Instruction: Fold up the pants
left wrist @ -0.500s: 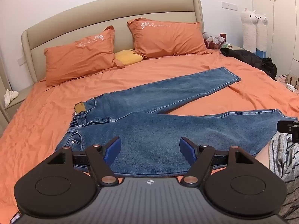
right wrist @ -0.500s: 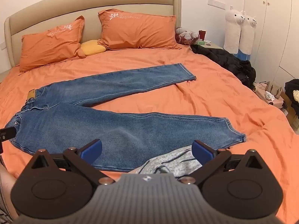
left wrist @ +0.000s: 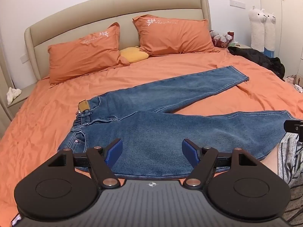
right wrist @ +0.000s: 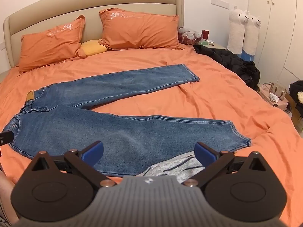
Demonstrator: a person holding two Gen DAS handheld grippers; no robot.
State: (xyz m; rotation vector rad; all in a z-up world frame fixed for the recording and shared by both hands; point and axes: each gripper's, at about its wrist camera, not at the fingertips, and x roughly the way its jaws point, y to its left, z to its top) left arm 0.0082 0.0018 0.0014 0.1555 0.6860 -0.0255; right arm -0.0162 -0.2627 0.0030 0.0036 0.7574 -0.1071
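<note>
Jeans (left wrist: 170, 124) lie flat on orange bed (left wrist: 47, 117), legs splayed in a V, ready for a lengthwise fold. Left gripper (left wrist: 152, 150) hovers just before the near leg, jaws wide, empty. Right gripper (right wrist: 148, 152) likewise released, near leg's hem ahead-right.

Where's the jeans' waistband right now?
In both views the waistband lies at the left end of the jeans, on the orange sheet, below the left pillow.
</note>
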